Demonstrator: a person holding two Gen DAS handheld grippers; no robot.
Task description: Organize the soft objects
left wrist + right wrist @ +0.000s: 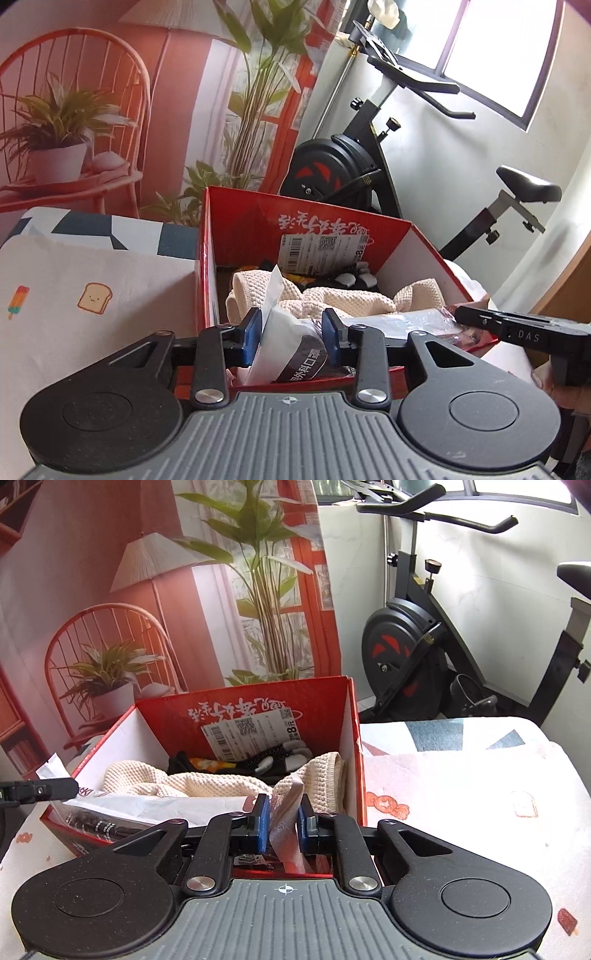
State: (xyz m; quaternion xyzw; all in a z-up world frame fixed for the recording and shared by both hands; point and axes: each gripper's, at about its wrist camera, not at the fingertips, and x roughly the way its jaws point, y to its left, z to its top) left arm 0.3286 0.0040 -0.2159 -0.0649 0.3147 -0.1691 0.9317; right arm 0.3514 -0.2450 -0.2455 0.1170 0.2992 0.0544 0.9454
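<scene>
Plastic mask pack (291,343) lies lengthwise across the near edge of the red box (236,221), atop the cream towel (332,299). My left gripper (293,338) brackets one end, half-closed; my right gripper (282,823) pinches the other end tight. Both equally near.

red box (166,710) with white inner walls; cream waffle-knit cloth (192,784) inside; blue pads (330,332); white sheet (92,280) printed with toast and popsicle.
</scene>
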